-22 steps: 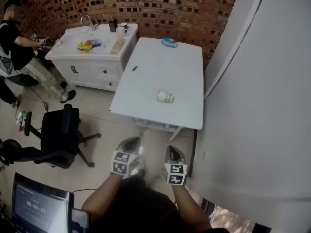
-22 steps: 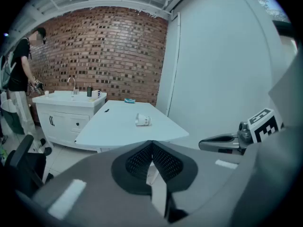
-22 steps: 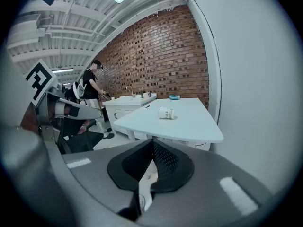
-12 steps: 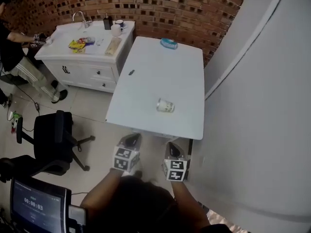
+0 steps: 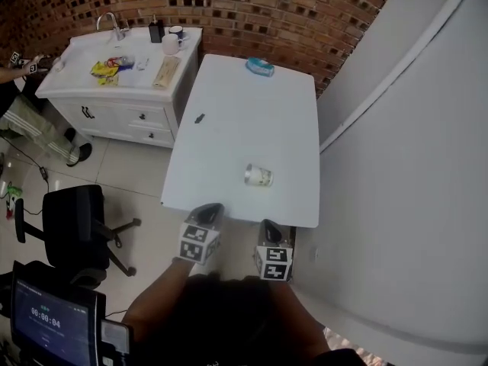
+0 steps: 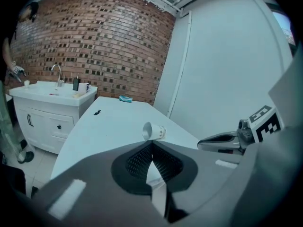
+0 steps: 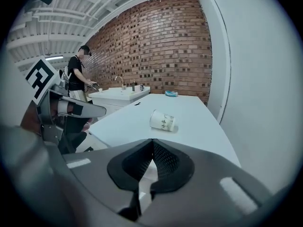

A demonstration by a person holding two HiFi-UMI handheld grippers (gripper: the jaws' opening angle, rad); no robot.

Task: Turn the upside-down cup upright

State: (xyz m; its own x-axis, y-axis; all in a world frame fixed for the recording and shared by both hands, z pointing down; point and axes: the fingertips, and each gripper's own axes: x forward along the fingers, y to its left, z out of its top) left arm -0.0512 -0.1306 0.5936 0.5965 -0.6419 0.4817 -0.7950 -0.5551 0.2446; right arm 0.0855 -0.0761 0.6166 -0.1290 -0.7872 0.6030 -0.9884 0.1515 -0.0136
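**Grippers.** Your left gripper [image 5: 207,211] has its jaws brought together, the ribbed pads meeting at the tips with nothing between them. Your right gripper [image 5: 268,226] is likewise closed tip to tip and holds nothing. Both hang just off the near edge of the table [image 5: 252,113], side by side and apart from each other, and touch neither the table nor anything on it. The left gripper view confirms the closed tips [image 6: 151,143]. The right gripper view confirms the same [image 7: 152,141].

**Task item.** The cup [image 5: 258,175] lies on its side on the table, towards the near edge and nearer the right-hand edge. It is clear of both grippers. Its open mouth faces the table's left side and its narrower base the right. There is dark print on its wall. In the left gripper view the mouth of the cup [image 6: 154,131] shows a pale interior that appears empty, though the view is too small to be sure. In the right gripper view the cup [image 7: 162,120] rests flat on its wall on the tabletop.

**Other items.** A teal object [image 5: 259,67] sits at the far end of the table. A small dark item [image 5: 200,118] lies near the table's left edge. A white sink cabinet [image 5: 114,101] stands beside the table's left side, with a mug [image 5: 174,33] on it. The mug's contents cannot be made out.
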